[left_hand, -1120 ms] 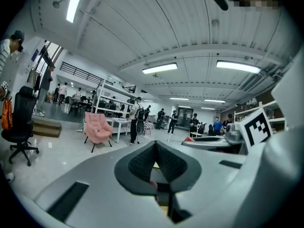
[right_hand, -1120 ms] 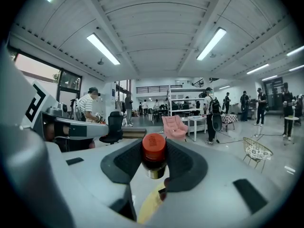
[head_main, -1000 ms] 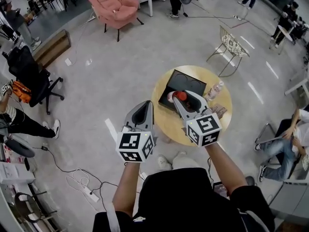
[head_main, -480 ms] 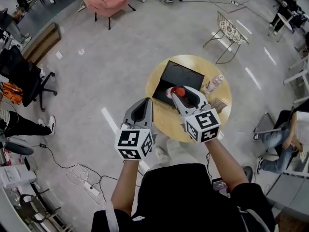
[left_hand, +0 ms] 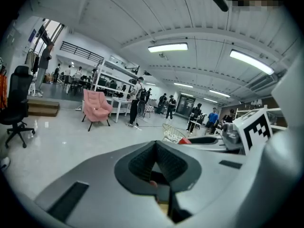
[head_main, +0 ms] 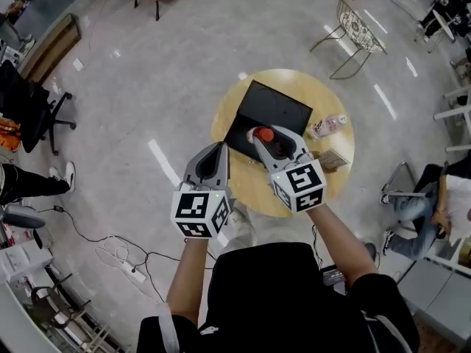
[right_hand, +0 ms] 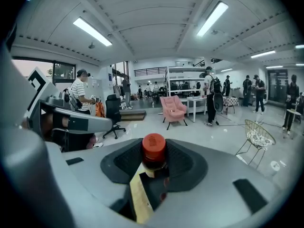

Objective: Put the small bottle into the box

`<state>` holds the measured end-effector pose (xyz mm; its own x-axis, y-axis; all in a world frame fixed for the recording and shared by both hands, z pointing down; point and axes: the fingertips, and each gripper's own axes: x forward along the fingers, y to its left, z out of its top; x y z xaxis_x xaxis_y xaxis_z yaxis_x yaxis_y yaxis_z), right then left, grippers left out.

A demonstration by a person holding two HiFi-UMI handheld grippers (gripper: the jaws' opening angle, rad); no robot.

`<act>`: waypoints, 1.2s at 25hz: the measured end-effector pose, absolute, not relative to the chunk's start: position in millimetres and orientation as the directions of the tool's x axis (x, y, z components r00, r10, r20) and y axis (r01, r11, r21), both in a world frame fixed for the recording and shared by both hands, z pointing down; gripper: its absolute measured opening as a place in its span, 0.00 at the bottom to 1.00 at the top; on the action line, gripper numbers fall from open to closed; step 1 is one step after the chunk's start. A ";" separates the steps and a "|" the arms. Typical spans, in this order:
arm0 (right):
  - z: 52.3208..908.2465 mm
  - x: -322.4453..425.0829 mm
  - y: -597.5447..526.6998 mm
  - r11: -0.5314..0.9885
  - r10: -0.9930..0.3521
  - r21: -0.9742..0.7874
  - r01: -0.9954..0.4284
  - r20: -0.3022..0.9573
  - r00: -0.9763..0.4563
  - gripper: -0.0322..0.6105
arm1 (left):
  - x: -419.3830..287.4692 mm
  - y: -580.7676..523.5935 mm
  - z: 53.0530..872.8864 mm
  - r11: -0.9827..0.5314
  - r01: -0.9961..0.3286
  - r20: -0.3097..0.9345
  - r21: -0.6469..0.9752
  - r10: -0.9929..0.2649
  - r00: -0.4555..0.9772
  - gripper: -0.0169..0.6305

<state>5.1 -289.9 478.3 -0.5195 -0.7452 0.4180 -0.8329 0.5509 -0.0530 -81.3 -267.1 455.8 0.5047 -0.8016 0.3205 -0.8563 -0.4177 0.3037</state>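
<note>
In the head view a round yellow bench (head_main: pixel 249 182) is seen on a grey floor (head_main: pixel 147 87), and a flat black box (head_main: pixel 272 109) is laid on the part of its top between the centre and 11 o'clock. The right claw (head_main: pixel 272 138) is held over the bench and is clenched on the bottle (right_hand: pixel 154 152). In the right gripper view the dark body is pressed between the two black pads, with the red cap standing clear above them. From above, the bottle is placed at the box's 6 o'clock edge; whether it is touching the box cannot be told. The left claw (head_main: pixel 219 150) is held off the bench at its 8 o'clock side, over the floor and just beside the right claw. Its tips are brought together and nothing is gripped between them. A second bottle (head_main: pixel 327 126), pale and lying on its side, is found on the bench at the box's 3 o'clock. A small brown packet (head_main: pixel 333 159) is set at the box's 4 o'clock, near the bench's rim. A wire chair (head_main: pixel 358 31) is stood on the floor at 1 o'clock from the bench, well apart from it.
</note>
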 end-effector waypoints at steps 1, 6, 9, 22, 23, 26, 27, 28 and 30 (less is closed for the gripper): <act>485.4 5.9 -294.2 0.556 -0.738 -0.052 -0.830 0.428 -0.521 0.26 | -79.5 -271.7 461.0 -0.412 -0.857 0.328 0.310 -0.800 0.503 0.04; 527.2 5.9 -310.3 0.578 -0.697 -0.050 -0.815 0.489 -0.524 0.26 | -75.2 -285.9 489.2 -0.385 -0.866 0.377 0.318 -0.787 0.488 0.04; 553.6 5.1 -318.9 0.590 -0.671 -0.053 -0.806 0.524 -0.525 0.26 | -76.9 -291.7 504.5 -0.363 -0.872 0.402 0.327 -0.782 0.477 0.04; 633.9 -18.9 -331.8 0.647 -0.579 -0.052 -0.760 0.615 -0.535 0.26 | -89.7 -301.1 550.1 -0.298 -0.888 0.474 0.351 -0.762 0.442 0.04; 637.8 -20.2 -332.1 0.653 -0.575 -0.050 -0.756 0.618 -0.537 0.26 | -90.1 -301.2 553.1 -0.294 -0.889 0.478 0.352 -0.760 0.441 0.04; 647.8 -22.1 -334.0 0.666 -0.564 -0.044 -0.744 0.624 -0.541 0.26 | -91.5 -301.8 561.7 -0.281 -0.890 0.490 0.358 -0.755 0.436 0.04; 650.8 -21.6 -334.7 0.668 -0.561 -0.044 -0.743 0.626 -0.541 0.26 | -91.5 -301.7 564.2 -0.276 -0.890 0.494 0.362 -0.753 0.435 0.04; 653.8 -21.2 -335.2 0.669 -0.560 -0.042 -0.742 0.628 -0.541 0.26 | -91.4 -301.4 566.6 -0.272 -0.890 0.497 0.365 -0.751 0.434 0.04; 659.4 -21.4 -335.6 0.672 -0.558 -0.037 -0.740 0.632 -0.538 0.26 | -92.0 -300.1 571.2 -0.266 -0.892 0.505 0.366 -0.748 0.430 0.04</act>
<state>-21.4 -335.6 659.4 -0.5384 -0.5577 0.6318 -0.7397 0.6719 -0.0373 -92.0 -300.1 571.2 0.4298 -0.7485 0.5050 -0.8921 -0.2656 0.3656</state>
